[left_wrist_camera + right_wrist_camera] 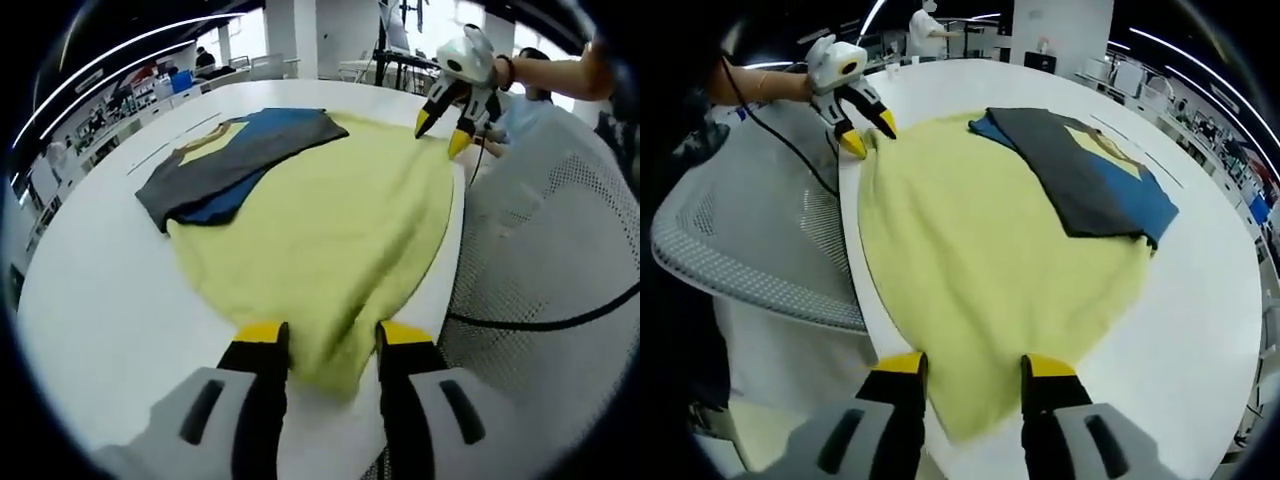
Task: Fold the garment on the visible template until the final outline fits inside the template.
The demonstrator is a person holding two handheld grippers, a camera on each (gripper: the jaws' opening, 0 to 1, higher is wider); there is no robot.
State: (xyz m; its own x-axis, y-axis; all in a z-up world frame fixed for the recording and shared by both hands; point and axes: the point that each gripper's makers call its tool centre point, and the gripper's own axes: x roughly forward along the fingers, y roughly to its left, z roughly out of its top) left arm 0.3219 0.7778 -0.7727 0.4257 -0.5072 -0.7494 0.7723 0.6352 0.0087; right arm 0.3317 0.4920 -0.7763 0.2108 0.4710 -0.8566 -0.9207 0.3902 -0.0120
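On the white tabletop the yellow garment lies spread flat, one long edge along the near rim; a folded grey-and-blue garment rests on its far side. No template outline that I can make out.

Left hand-held gripper: jaws apart, straddling one end of the yellow garment, not clamped. Right hand-held gripper: same at the opposite end, jaws apart over the hem.

Step looks like grasping both ends before a fold. Next move calls for clamping each end, then lifting together and carrying the edge across.

The yellow garment's long axis runs gripper to gripper, parallel to the tabletop edge.
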